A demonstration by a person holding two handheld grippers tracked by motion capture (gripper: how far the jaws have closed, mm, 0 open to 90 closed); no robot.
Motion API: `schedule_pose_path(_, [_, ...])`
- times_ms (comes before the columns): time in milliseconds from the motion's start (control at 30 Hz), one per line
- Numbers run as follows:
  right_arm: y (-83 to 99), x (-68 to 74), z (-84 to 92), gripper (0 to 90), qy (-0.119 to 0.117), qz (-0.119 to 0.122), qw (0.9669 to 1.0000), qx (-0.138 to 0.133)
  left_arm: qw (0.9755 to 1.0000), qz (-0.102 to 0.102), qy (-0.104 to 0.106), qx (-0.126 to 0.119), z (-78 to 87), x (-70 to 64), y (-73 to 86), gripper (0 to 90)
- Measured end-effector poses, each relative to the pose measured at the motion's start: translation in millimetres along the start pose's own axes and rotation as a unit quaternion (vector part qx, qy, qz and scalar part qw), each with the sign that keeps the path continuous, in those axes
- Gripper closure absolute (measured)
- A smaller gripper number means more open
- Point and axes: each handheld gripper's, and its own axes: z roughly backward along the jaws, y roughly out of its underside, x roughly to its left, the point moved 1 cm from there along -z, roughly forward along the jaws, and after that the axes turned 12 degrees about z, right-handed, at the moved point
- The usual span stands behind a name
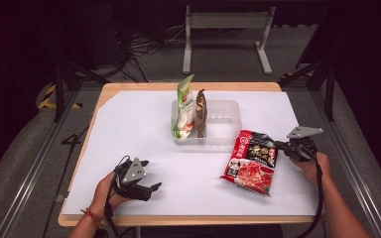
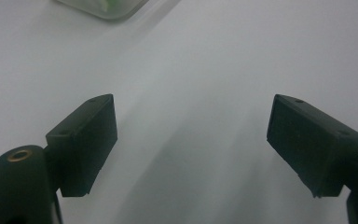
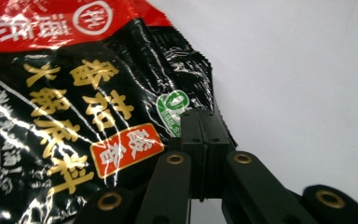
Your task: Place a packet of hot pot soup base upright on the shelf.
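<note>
Sauce packet (image 1: 251, 162): red and black printed pouch, lower right of centre in the high view, lying on the white sheet (image 1: 144, 129); its upper right edge is pinched in your right gripper.
Packet, close up (image 3: 74, 107): fills the left half of the right gripper view; gold lettering on black, a red band along the top, a small green mark beside the jaws.
Right gripper (image 1: 281, 146): right of the high view, in your right hand (image 1: 311, 166); jaws clenched flat together on the packet's crimped edge, as the right gripper view (image 3: 204, 135) shows.
Left gripper (image 1: 154, 187): lower left of the high view, in your left hand (image 1: 106, 191); jaws spread wide, nothing between them, bare sheet under them in the left gripper view (image 2: 191, 140).
Clear tray (image 1: 228, 106): centre of the high view, above and left of the packet, well apart from your left gripper.
Green and white pouch (image 1: 184, 106): upright at the tray's left end.
Brown pouch (image 1: 201, 113): upright, just right of the green one, touching or nearly so.
Table (image 1: 129, 87): wooden edge showing around the sheet.
</note>
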Motion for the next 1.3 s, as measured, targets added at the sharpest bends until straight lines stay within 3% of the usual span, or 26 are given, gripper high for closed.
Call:
schedule_pose_path(133, [4.9, 3.0, 5.6, 90.0, -0.027, 0.0, 0.9995, -0.016, 1.0, 0.0, 0.003, 0.0, -0.8, -0.7, -0.1, 16.6])
schedule_pose_path(300, [3.8, 12.1, 13.3, 90.0, -0.051, 0.029, 0.9982, -0.013, 1.0, -0.005, 0.008, 0.003, -1.7, -3.0, -0.7, 16.5])
schedule_pose_path(333, [3.2, 14.3, 15.7, 90.0, -0.066, 0.03, 0.9972, -0.019, 0.9999, -0.005, 0.009, 0.003, -1.8, -3.2, -0.7, 16.4])
schedule_pose_path(367, [2.7, 15.5, 17.6, 90.0, -0.098, 0.027, 0.9942, -0.036, 0.9999, -0.007, 0.01, 0.005, -1.8, -3.4, -0.6, 16.4])
schedule_pose_path(400, [0.3, 21.1, 17.2, 90.0, -0.15, 0.027, 0.9872, -0.046, 0.9999, -0.006, 0.009, 0.005, -1.9, -3.8, -0.5, 16.4])
schedule_pose_path(433, [-4.6, 32.1, 13.9, 90.0, -0.139, 0.062, 0.9881, -0.025, 0.9999, -0.007, 0.008, 0.005, -1.8, -4.1, -0.6, 16.4])
schedule_pose_path(467, [-13.6, 42.6, 13.1, 90.0, -0.105, 0.087, 0.9905, -0.009, 0.9999, -0.008, 0.008, 0.005, -1.6, -4.2, -0.6, 16.4])
schedule_pose_path(533, [-23.9, 49.7, 12.2, 90.0, -0.107, 0.097, 0.9894, -0.009, 0.9999, -0.006, 0.008, 0.003, -0.7, -4.2, -0.3, 16.4])
schedule_pose_path(633, [-25.5, 51.3, 8.2, 87.3, -0.103, 0.092, 0.9905, -0.001, 0.9999, -0.008, 0.009, 0.003, 0.2, -3.7, 0.1, 16.4])
schedule_pose_path(700, [-20.2, 42.2, 8.6, 83.9, -0.088, 0.055, 0.9945, -0.014, 0.9999, -0.006, 0.01, 0.001, 0.3, -3.4, 0.6, 16.3])
schedule_pose_path(733, [-20.2, 42.2, 8.6, 83.9, -0.088, 0.055, 0.9945, -0.014, 0.9999, -0.006, 0.01, 0.001, 0.3, -3.4, 0.6, 16.3])
schedule_pose_path(800, [-11.1, 28.3, 10.9, 79.3, -0.074, 0.0, 0.9966, -0.036, 0.9999, -0.006, 0.009, 0.002, 0.0, -3.3, 0.0, 16.3])
schedule_pose_path(867, [-6.9, 21.7, 11.3, 76.7, -0.067, -0.023, 0.9966, -0.043, 0.9999, -0.007, 0.009, 0.002, -0.5, -3.9, -0.6, 16.3])
schedule_pose_path(900, [-5.1, 18.2, 11.7, 74.1, -0.051, -0.037, 0.9969, -0.048, 0.9999, -0.007, 0.009, 0.002, -0.5, -3.9, -0.6, 16.3])
schedule_pose_path(933, [-3.3, 13.7, 12.9, 65.8, -0.044, -0.062, 0.9954, -0.059, 0.9999, -0.01, 0.008, 0.004, -1.3, -4.4, -0.7, 16.3])
schedule_pose_path(1033, [0.1, 4.9, 10.7, 56.2, -0.016, -0.097, 0.9941, -0.044, 0.9999, -0.01, 0.009, 0.006, -1.9, -4.5, -0.5, 16.2])
schedule_pose_path(1067, [0.1, 4.9, 10.7, 56.2, -0.016, -0.097, 0.9941, -0.044, 0.9999, -0.009, 0.009, 0.006, -2.3, -4.5, -0.4, 16.2])
schedule_pose_path(1167, [8.6, -4.3, 2.9, 42.7, -0.059, -0.154, 0.9852, -0.049, 0.9999, -0.007, 0.01, 0.007, -1.9, -4.5, 0.1, 16.2])
schedule_pose_path(1233, [12.0, -7.0, -3.5, 37.1, -0.083, -0.173, 0.9802, -0.05, 0.9999, -0.007, 0.01, 0.007, -2.0, -4.0, 0.2, 16.1])
schedule_pose_path(1267, [12.6, -8.6, -7.8, 30.1, -0.092, -0.181, 0.9782, -0.044, 0.9999, -0.007, 0.011, 0.008, -2.5, -4.0, 0.3, 16.0])
schedule_pose_path(1300, [12.6, -8.6, -7.8, 30.1, -0.092, -0.181, 0.9782, -0.044, 0.9999, -0.007, 0.011, 0.008, -2.5, -4.0, 0.3, 15.9])
